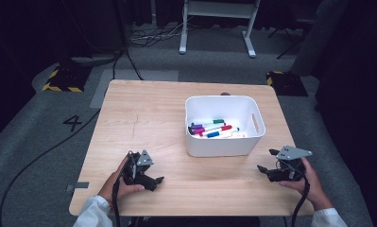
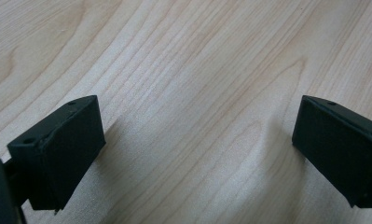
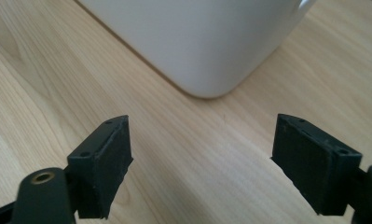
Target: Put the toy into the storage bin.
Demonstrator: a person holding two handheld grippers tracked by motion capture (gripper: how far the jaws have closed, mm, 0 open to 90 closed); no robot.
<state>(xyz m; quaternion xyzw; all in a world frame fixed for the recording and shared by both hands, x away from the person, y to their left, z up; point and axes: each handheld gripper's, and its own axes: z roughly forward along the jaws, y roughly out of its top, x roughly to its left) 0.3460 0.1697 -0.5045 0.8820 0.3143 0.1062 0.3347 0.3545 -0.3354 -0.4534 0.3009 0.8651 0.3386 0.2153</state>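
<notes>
Black jaws spread wide and empty on both tongs: left gripper [image 1: 154,180] low over bare wood at seven o'clock on the table [image 1: 143,109], right gripper [image 1: 266,163] at four o'clock, aimed at the white bin's [image 1: 219,145] near corner. Markers [image 1: 213,128] heaped inside, just right of centre. Likely light, stiff, slick-barrelled; best pinched mid-barrel, across the width.

We wear white sleeves [image 1: 92,208] on both arms. Our left gripper [image 1: 154,181] is black, with a small grey three-cornered plate [image 1: 145,158] on top and a black cable [image 1: 115,201] hanging from it. Our right gripper [image 1: 267,162] is black too, with a bigger grey plate [image 1: 293,152]. Its jaws are blocky, with small round screw holes.
</notes>
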